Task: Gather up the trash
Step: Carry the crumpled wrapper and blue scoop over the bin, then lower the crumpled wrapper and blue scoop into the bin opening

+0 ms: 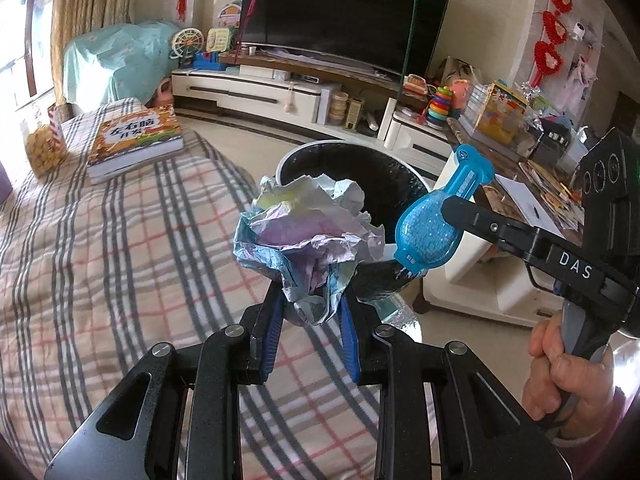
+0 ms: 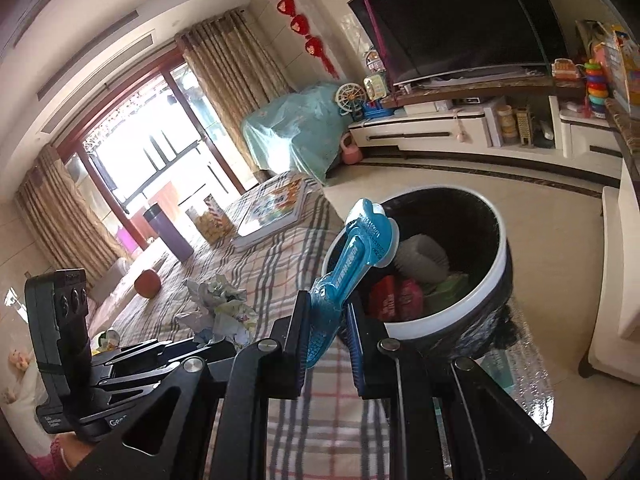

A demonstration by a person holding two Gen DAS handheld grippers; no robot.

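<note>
Left wrist view: the left tool (image 1: 312, 308) is closed to a narrow gap on a crumpled paper ball (image 1: 308, 236), gripping its lower end between the blue pads (image 1: 273, 328). The ball sits in front of the near rim of the bin (image 1: 348, 168), above the edge of the plaid cloth (image 1: 100, 240). The right tool (image 1: 452, 210) enters from the right and clamps a blue plastic package (image 1: 436, 216), held over the bin's right rim. A book (image 1: 134, 140) and a snack jar (image 1: 42, 148) lie farther back on the cloth. A TV (image 1: 344, 12) stands on a white cabinet (image 1: 256, 90).

Right wrist view: the right tool (image 2: 326, 320) is closed narrowly on the package (image 2: 348, 252), whose upper end reaches over the bin (image 2: 460, 296) rim. The bin holds red wrappers (image 2: 396, 296) and a white cup liner (image 2: 424, 258). The left tool (image 2: 200, 344) holds the paper ball (image 2: 220, 308) at left, above the cloth (image 2: 280, 264). An orange fruit (image 2: 147, 283) lies on the cloth; curtains (image 2: 236, 68) frame the window (image 2: 148, 152).
</note>
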